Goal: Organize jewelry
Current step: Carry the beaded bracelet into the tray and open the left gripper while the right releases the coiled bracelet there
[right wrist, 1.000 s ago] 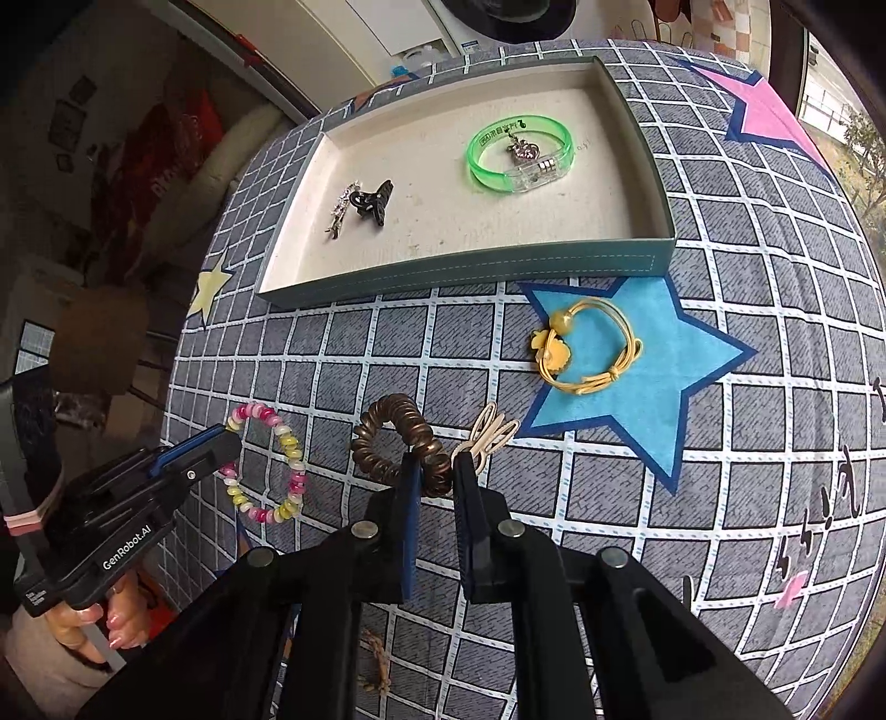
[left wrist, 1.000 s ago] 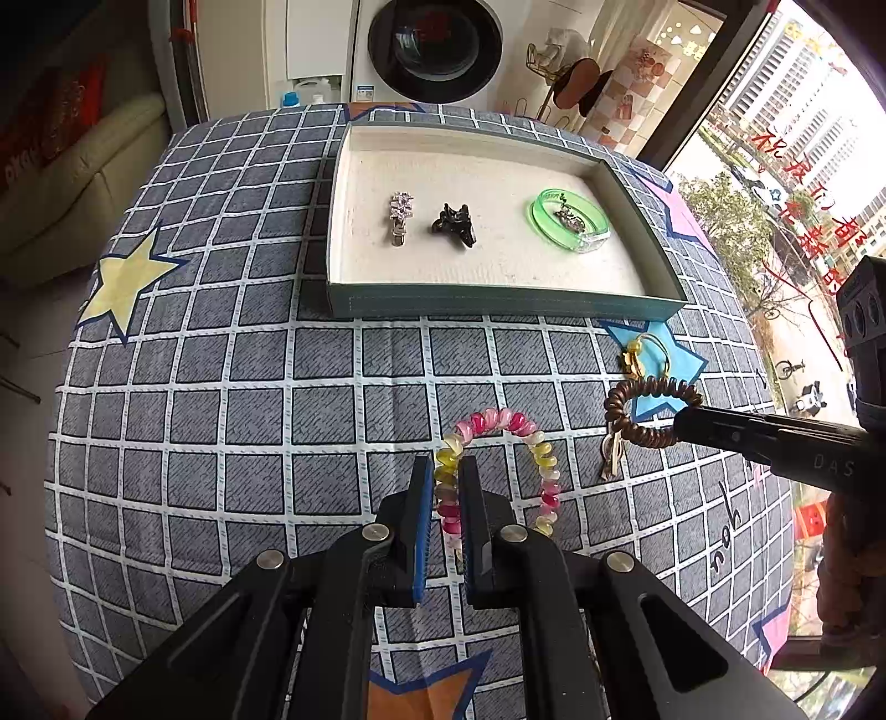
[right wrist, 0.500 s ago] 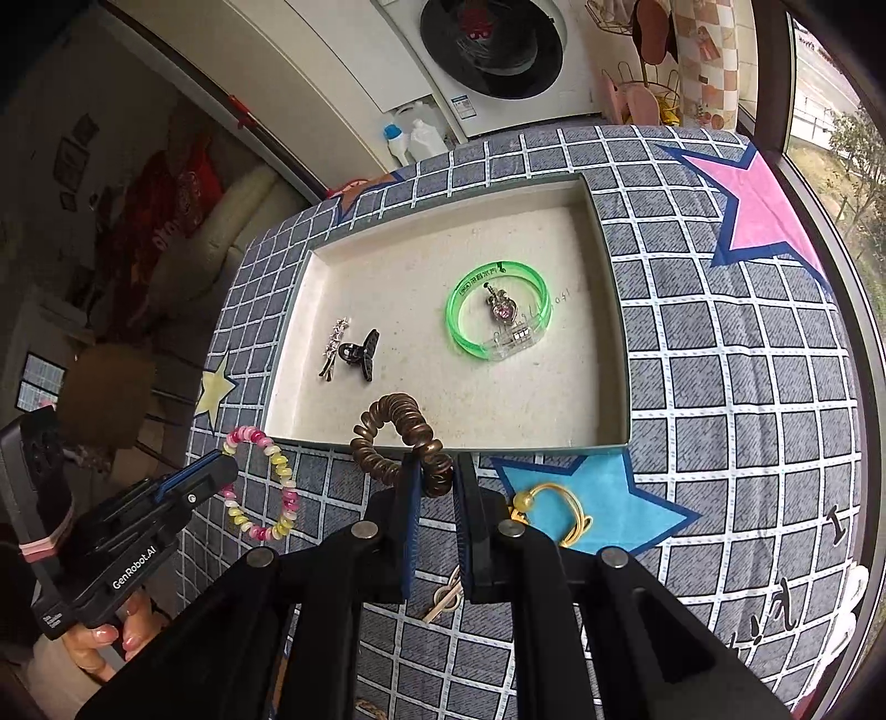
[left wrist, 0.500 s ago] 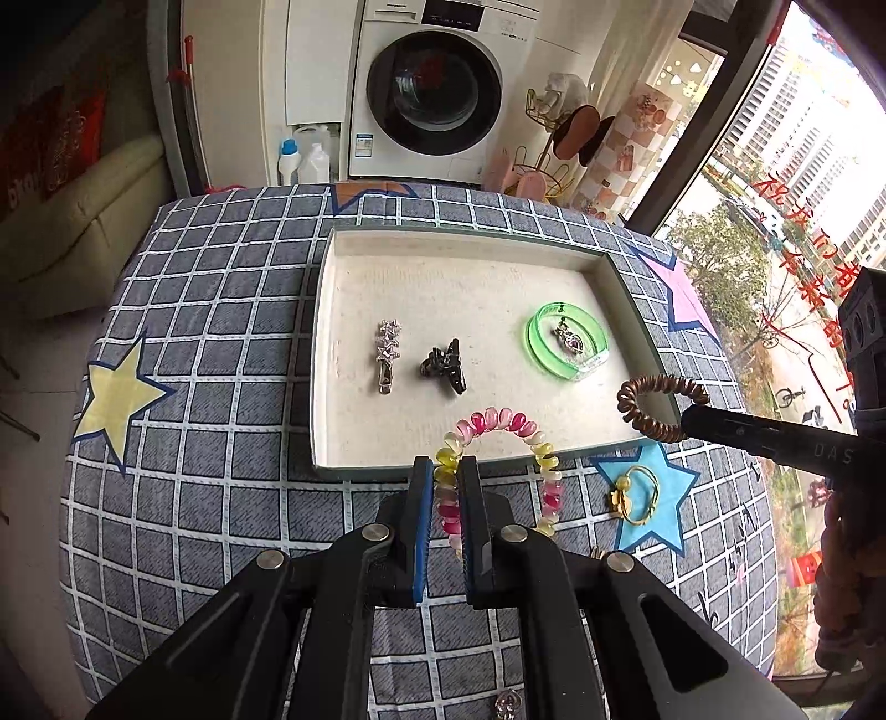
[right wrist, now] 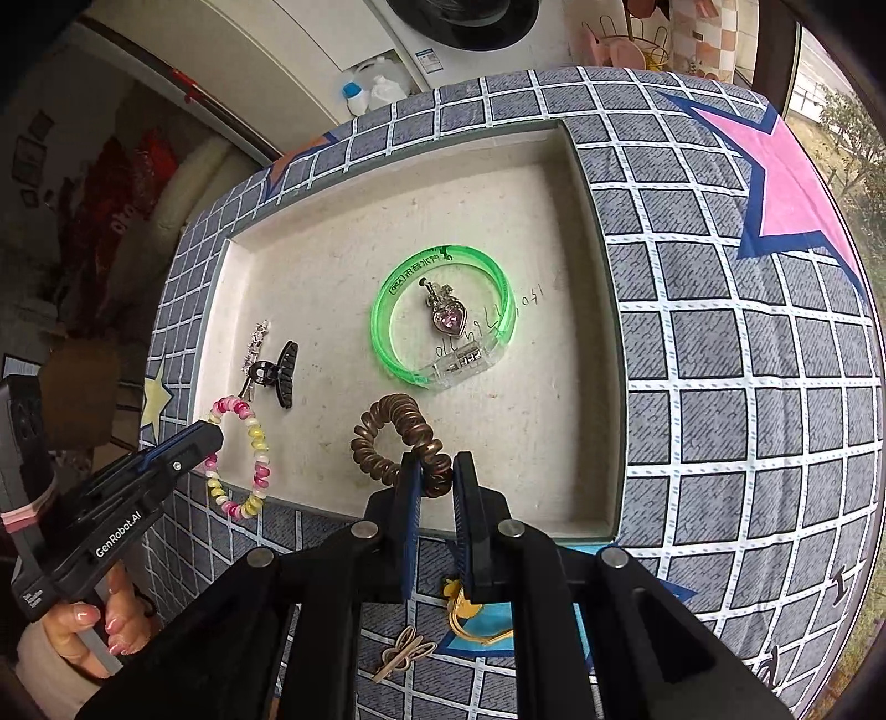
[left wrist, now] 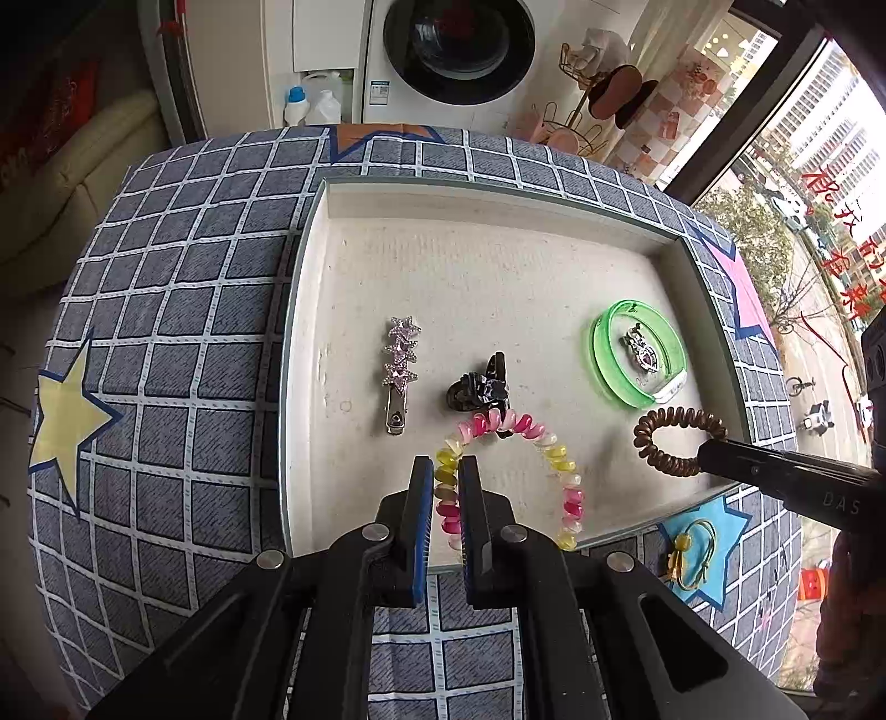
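My left gripper (left wrist: pixel 444 471) is shut on a pink-and-yellow bead bracelet (left wrist: pixel 554 454) and holds it over the front of the white tray (left wrist: pixel 299 332). My right gripper (right wrist: pixel 434 471) is shut on a brown coil hair tie (right wrist: pixel 396 421), held over the tray's front part (right wrist: pixel 595 332). The tie also shows in the left wrist view (left wrist: pixel 664 437), and the bracelet in the right wrist view (right wrist: pixel 252 443). In the tray lie a star hair clip (left wrist: pixel 400 371), a black claw clip (left wrist: pixel 479 385) and a green bangle (left wrist: pixel 637 360) with a heart pendant (right wrist: pixel 447 315) inside it.
A yellow hair tie (left wrist: pixel 689 554) lies on the blue star of the checked cloth, in front of the tray. A tan bow clip (right wrist: pixel 404 653) lies near it. A washing machine (left wrist: pixel 459 50) and a window stand beyond the table.
Both grippers have carried their pieces up from the cloth and forward over the tray. The bracelet and the coil tie now hang above the tray's front area.
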The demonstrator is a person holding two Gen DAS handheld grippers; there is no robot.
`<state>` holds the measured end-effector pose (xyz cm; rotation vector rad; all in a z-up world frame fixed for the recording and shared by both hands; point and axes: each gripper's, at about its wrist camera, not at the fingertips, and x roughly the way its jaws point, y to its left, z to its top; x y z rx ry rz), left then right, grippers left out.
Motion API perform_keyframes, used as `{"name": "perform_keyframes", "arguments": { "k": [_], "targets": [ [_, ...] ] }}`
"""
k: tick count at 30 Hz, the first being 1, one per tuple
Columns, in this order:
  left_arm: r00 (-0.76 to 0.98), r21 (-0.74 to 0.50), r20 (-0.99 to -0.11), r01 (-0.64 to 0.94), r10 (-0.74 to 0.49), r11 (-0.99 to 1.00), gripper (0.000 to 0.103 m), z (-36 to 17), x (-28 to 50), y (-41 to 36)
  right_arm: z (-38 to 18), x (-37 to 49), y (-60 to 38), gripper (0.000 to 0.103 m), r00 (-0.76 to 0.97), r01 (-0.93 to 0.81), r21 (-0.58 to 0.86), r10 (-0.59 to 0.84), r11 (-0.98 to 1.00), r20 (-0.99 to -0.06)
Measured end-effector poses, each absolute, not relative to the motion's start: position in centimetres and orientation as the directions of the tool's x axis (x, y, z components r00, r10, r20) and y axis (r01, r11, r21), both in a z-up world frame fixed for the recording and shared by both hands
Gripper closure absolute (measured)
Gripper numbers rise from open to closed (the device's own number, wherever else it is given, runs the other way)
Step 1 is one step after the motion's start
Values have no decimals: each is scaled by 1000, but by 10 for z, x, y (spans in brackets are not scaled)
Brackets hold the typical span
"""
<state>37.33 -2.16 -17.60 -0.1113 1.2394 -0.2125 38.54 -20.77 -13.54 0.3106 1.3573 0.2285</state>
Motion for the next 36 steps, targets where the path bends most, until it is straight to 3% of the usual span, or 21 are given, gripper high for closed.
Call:
{"name": "perform_keyframes", "arguments": {
  "k": [26,28,32,36],
  "targets": [
    [313,6,-949,119,-32,993,81,-202,398,-49,-157,413,-215,88,209,39,291,277,956,-938],
    [318,13,-948,116,-25,993,81,-201,398,-50,-158,415,-211,84,205,38,299,285,954,-936],
    [331,26,-944,121,-15,992,81,-196,393,-49,-155,413,-211,46,223,41,337,320,941,-921],
    [340,34,-941,128,-11,991,81,-191,390,-50,-153,409,-213,46,242,54,371,348,927,-906]
  ]
}}
